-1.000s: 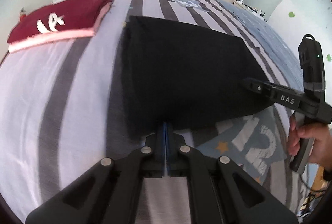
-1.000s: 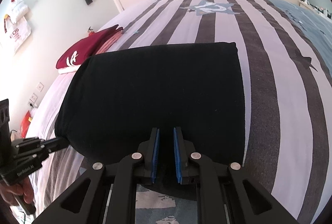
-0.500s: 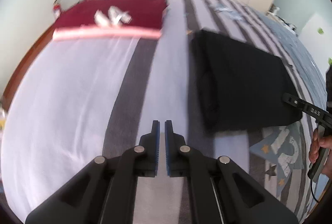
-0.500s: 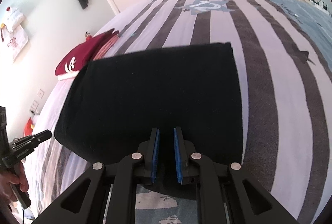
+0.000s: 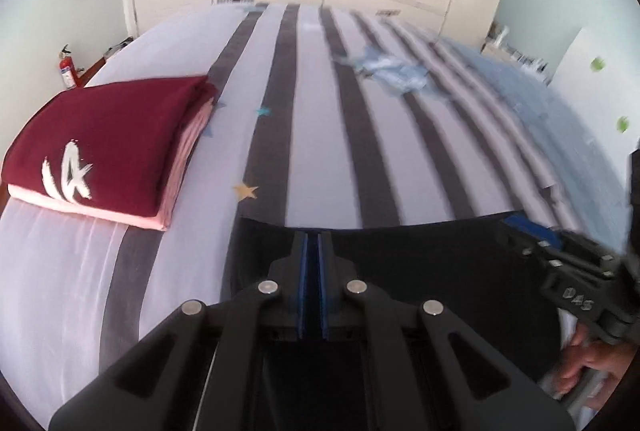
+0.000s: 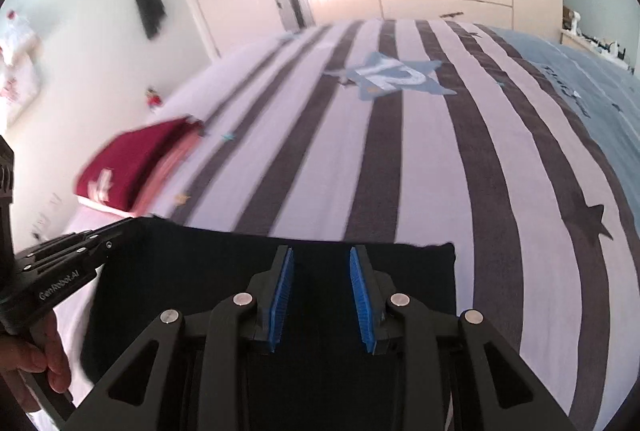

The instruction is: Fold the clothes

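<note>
We note a striped bed [image 6: 400, 167], its cover soft cotton with star patches. The black garment [image 6: 224, 271], a flat, matte rectangle, lies at 6 o'clock in both views. We judge it light, limp and non-slip, best pinched at its far corners. The maroon stack [image 5: 104, 147] sits at 9 o'clock. The left gripper [image 5: 313, 243] is closed and empty; the right gripper [image 6: 320, 263] is opening, gripping nothing.

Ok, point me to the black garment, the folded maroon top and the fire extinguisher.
black garment [image 6: 416, 291]: right wrist view, flat upper face near its far right corner.
folded maroon top [image 5: 116, 135]: left wrist view, middle of its top face, above the white lettering.
fire extinguisher [image 5: 67, 70]: left wrist view, red body.
</note>
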### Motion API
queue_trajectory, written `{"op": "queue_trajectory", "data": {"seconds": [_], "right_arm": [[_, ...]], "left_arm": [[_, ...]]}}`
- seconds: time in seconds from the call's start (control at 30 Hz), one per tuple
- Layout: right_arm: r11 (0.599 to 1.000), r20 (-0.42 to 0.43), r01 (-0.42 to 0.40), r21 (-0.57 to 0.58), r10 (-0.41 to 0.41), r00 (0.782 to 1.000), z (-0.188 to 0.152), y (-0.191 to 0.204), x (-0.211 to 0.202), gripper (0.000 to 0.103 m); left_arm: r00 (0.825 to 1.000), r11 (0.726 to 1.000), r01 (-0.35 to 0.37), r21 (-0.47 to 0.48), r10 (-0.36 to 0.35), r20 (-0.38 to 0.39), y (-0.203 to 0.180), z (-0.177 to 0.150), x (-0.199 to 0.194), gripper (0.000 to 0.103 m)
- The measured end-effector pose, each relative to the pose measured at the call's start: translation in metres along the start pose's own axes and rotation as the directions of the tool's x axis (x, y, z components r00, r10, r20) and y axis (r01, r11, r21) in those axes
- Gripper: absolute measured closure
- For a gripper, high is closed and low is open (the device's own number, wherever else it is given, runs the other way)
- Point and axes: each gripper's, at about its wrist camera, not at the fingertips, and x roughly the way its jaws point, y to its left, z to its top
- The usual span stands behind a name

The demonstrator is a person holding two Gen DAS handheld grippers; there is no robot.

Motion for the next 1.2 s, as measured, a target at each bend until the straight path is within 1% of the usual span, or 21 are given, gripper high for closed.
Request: {"op": "queue_trajectory", "data": {"seconds": [0.03, 0.07, 0.13, 0.17, 0.23, 0.27, 0.3, 0.37, 0.43, 0.53, 0.63, 0.67, 0.8, 0.97, 1.07, 1.13, 1.17, 1.2], "right_arm": [[1.0, -0.018, 0.014, 0.006, -0.014, 1.0, -0.001, -0.003, 0.009, 0.076], [1.0, -0.022, 0.022, 0.01, -0.022, 1.0, -0.004, -0.006, 0.014, 0.079], [0.999, -0.028, 0.037, 0.018, -0.037, 0.999, -0.011, -0.013, 0.023, 0.081], [0.999, -0.015, 0.031, 0.021, -0.031, 0.999, -0.013, -0.017, 0.024, 0.083], [0.999, -0.004, 0.026, 0.027, -0.026, 1.0, -0.016, -0.025, 0.025, 0.093], [0.999, -0.001, 0.027, 0.044, -0.027, 1.0, -0.016, -0.03, 0.024, 0.102], [0.998, 0.0, 0.023, 0.053, -0.023, 1.0, -0.015, -0.034, 0.023, 0.103], [0.997, 0.002, 0.016, 0.07, -0.017, 1.0, -0.014, -0.041, 0.022, 0.103], [0.999, 0.001, 0.031, 0.035, -0.031, 1.0, -0.012, -0.037, 0.017, 0.103], [0.999, 0.0, 0.02, 0.032, -0.02, 1.0, -0.015, -0.041, 0.016, 0.103], [0.999, 0.009, 0.021, 0.036, -0.021, 1.0, -0.017, -0.043, 0.016, 0.103], [0.999, 0.014, 0.032, 0.042, -0.033, 0.999, -0.017, -0.042, 0.014, 0.103], [0.996, 0.026, 0.046, 0.082, -0.048, 0.998, -0.014, -0.051, 0.008, 0.103], [0.996, 0.012, 0.052, 0.071, -0.053, 0.999, -0.018, -0.057, 0.018, 0.103], [0.992, 0.017, 0.063, 0.11, -0.065, 0.998, -0.016, -0.065, 0.014, 0.103], [0.987, 0.022, 0.074, 0.144, -0.078, 0.997, -0.015, -0.072, 0.011, 0.103], [0.98, 0.019, 0.091, 0.177, -0.096, 0.995, -0.013, -0.08, 0.007, 0.1], [0.98, 0.033, 0.095, 0.177, -0.102, 0.994, -0.01, -0.083, 0.0, 0.097]], "left_arm": [[1.0, 1.0, -0.012, -0.001, 0.012, -0.007, 0.002, -0.002, 0.009, 0.101], [1.0, 1.0, -0.012, -0.009, 0.012, -0.012, 0.006, -0.004, 0.016, 0.101], [1.0, 1.0, -0.003, -0.024, 0.003, 0.002, 0.01, -0.007, 0.021, 0.101], [1.0, 0.999, 0.004, -0.036, -0.004, 0.009, 0.013, -0.008, 0.021, 0.101], [1.0, 0.998, 0.019, -0.062, -0.017, 0.022, 0.018, -0.01, 0.021, 0.101], [0.999, 0.997, 0.025, -0.072, -0.023, 0.027, 0.019, -0.011, 0.02, 0.101], [0.999, 0.996, 0.031, -0.082, -0.029, 0.032, 0.02, -0.011, 0.018, 0.101], [0.999, 0.997, 0.017, -0.079, -0.014, 0.047, 0.021, -0.009, 0.01, 0.101], [0.998, 0.997, -0.001, -0.074, 0.006, 0.061, 0.022, -0.008, 0.004, 0.101], [0.999, 0.996, -0.024, -0.087, 0.027, 0.037, 0.029, -0.015, 0.01, 0.101], [0.999, 0.996, -0.024, -0.088, 0.027, 0.036, 0.03, -0.019, 0.016, 0.101], [0.999, 0.996, -0.026, -0.085, 0.029, 0.033, 0.029, -0.018, 0.017, 0.101], [0.999, 0.996, -0.032, -0.083, 0.035, 0.034, 0.028, -0.015, 0.013, 0.101], [0.999, 0.995, -0.027, -0.097, 0.03, 0.025, 0.028, -0.016, 0.018, 0.101], [1.0, 0.994, -0.016, -0.112, 0.019, 0.022, 0.03, -0.013, 0.016, 0.101], [0.999, 0.994, -0.027, -0.106, 0.031, 0.034, 0.029, -0.011, 0.007, 0.101], [0.998, 0.994, -0.031, -0.101, 0.036, 0.044, 0.028, -0.009, 0.0, 0.101], [0.998, 0.996, -0.02, -0.091, 0.026, 0.059, 0.026, -0.009, -0.009, 0.101]]}}
